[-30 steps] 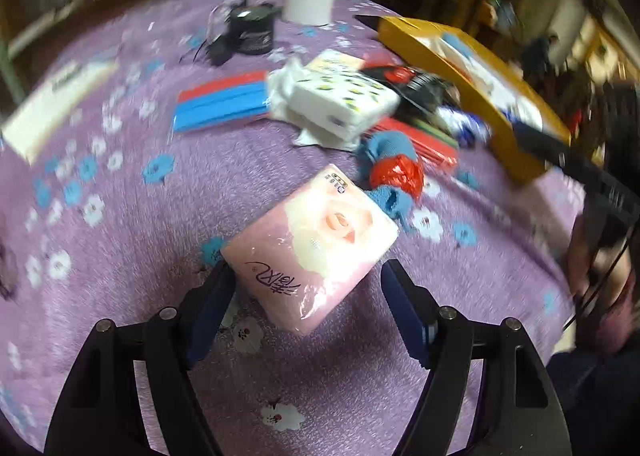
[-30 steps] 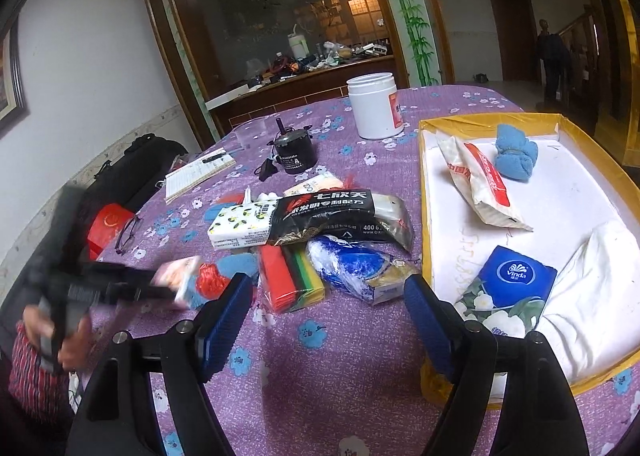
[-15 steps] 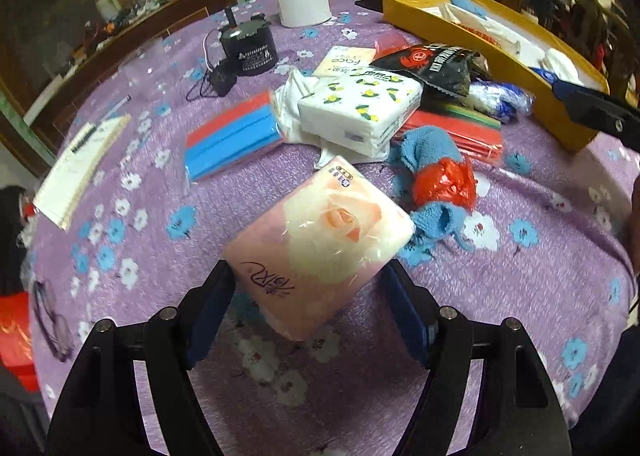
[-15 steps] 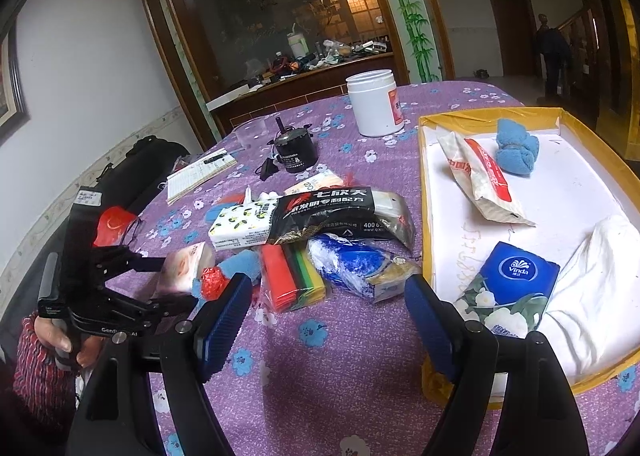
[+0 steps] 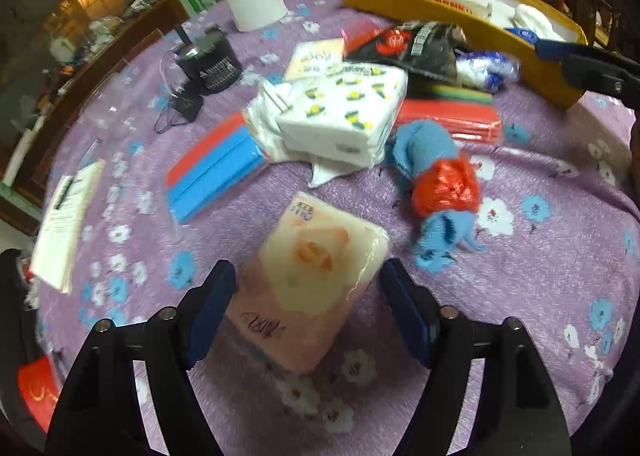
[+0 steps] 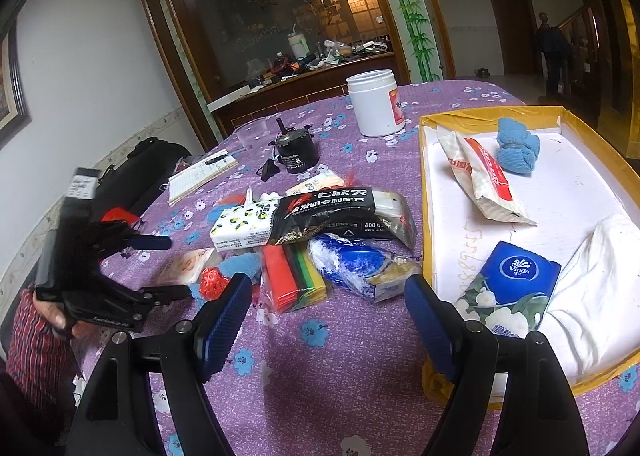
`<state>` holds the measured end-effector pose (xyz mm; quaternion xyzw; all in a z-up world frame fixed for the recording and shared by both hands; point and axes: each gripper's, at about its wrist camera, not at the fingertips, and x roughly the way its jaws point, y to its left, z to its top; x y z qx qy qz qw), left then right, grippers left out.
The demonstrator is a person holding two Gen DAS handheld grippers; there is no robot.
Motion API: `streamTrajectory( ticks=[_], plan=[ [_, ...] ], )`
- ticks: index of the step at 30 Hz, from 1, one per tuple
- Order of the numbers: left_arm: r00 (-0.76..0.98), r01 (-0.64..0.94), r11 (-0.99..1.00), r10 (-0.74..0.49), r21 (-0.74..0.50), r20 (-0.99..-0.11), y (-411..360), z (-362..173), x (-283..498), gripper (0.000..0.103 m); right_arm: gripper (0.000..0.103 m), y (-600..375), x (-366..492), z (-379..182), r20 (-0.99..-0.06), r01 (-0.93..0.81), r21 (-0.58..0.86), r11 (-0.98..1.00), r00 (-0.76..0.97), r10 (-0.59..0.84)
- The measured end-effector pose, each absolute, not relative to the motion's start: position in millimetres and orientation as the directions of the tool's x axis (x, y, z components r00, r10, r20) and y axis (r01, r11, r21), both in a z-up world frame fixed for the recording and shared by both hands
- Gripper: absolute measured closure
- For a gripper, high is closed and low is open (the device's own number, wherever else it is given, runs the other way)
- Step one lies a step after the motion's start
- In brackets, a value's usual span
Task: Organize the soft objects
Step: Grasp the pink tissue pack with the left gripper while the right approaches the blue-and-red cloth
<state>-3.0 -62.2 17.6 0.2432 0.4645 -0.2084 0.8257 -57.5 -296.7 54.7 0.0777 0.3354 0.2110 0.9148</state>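
Pointing steeply down at the table, the left gripper [image 5: 306,298] has a pink tissue pack [image 5: 308,282] between its blue pads; the jaws are opening, the left pad is at the pack's edge and a narrow gap shows at the right pad, though blur leaves it unclear whether either still presses. The pack lies on the purple flowered tablecloth [image 5: 540,276], tilted, near the table's front edge. Just beyond it to the right lies a blue cloth with a red plastic bundle [image 5: 444,183]; a white tissue pack with yellow print [image 5: 344,115] and a red and blue packet [image 5: 212,171] lie further off, leaving bare cloth to either side of the gripper. The right gripper [image 6: 328,320] is angled down over open tablecloth with its jaws spread wide and nothing between them. Ahead of it are a stack of coloured cloths [image 6: 296,276] and a blue and white bag [image 6: 352,264]. To its right the yellow-rimmed tray [image 6: 426,191] holds a blue tissue pack [image 6: 512,288], a blue rolled cloth [image 6: 518,145] and a white and red bag [image 6: 480,175], with free white floor in the middle. A hand [image 6: 56,316] grips the left tool at the far left.
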Motion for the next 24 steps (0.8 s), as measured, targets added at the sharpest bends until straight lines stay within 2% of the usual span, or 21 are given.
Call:
streamTrajectory(
  ticks=[4, 5, 6, 8, 10, 13, 16, 21, 24],
  plan=[
    [0.461, 0.485, 0.871, -0.177, 0.080, -0.869, -43, 15, 12, 0.024, 0.022, -297, -57, 55, -0.580, -0.338, 0.289, 0.896, 0.683, 0.445],
    [0.473, 0.434, 0.899, -0.173, 0.058, -0.864, -37, 15, 13, 0.028, 0.022, -297, -57, 55, -0.579, -0.340, 0.291, 0.894, 0.681, 0.447],
    [0.478, 0.388, 0.921, -0.174, 0.030, -0.861, -30, 14, 13, 0.039, 0.022, -297, -57, 55, -0.579, -0.341, 0.292, 0.894, 0.681, 0.449],
    [0.490, 0.279, 0.959, -0.183, -0.045, -0.852, -15, 15, 8, 0.046, 0.022, -297, -58, 55, -0.578, -0.343, 0.293, 0.893, 0.680, 0.451],
    [0.524, 0.183, 0.978, -0.182, -0.099, -0.832, -4, 19, -1, 0.048, 0.022, -296, -58, 55, -0.579, -0.343, 0.291, 0.893, 0.680, 0.450],
    [0.587, 0.083, 0.963, -0.254, -0.255, -0.768, 13, 24, -16, 0.048, 0.022, -295, -58, 55, -0.580, -0.341, 0.285, 0.896, 0.683, 0.445],
    [0.661, 0.026, 0.962, -0.221, -0.272, -0.717, 23, 30, -22, 0.048, 0.021, -284, -61, 62, -0.573, -0.364, 0.264, 0.893, 0.686, 0.449],
    [0.615, 0.037, 0.956, -0.250, -0.290, -0.748, 22, 22, -11, 0.048, 0.022, -234, -61, 78, -0.591, -0.490, 0.256, 0.834, 0.603, 0.536],
    [0.625, 0.066, 0.964, -0.240, -0.256, -0.742, 13, 24, -14, 0.048, 0.023, -209, -46, 65, -0.646, -0.489, 0.335, 0.806, 0.503, 0.574]
  ],
)
